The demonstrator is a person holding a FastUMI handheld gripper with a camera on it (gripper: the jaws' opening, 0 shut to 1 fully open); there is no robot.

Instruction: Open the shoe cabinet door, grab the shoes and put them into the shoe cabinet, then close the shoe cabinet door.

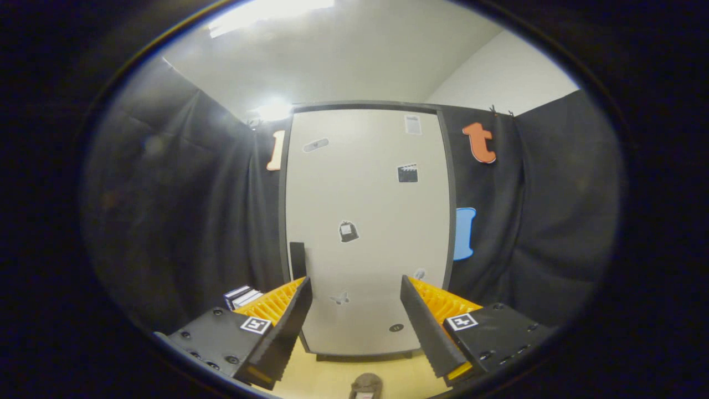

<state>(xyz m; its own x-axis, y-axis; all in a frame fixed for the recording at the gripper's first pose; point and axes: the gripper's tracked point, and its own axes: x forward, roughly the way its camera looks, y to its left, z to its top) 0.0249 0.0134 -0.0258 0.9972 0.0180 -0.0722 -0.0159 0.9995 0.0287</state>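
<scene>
A tall shoe cabinet [368, 221] with a pale door in a dark frame stands straight ahead, and its door is closed. A dark vertical handle [297, 259] sits on the door's left edge, just above my left finger. My gripper [354, 327] is open, its fingers wide apart with nothing between them, some way short of the cabinet. On the wooden floor [332, 379] below and between the fingers lies a brownish shoe [366, 386], only its tip showing.
Black cloth walls close in on both sides of the cabinet. A small stack of dark and white items [242, 296] sits low beside the cabinet's left side, behind my left finger. Small stickers dot the door.
</scene>
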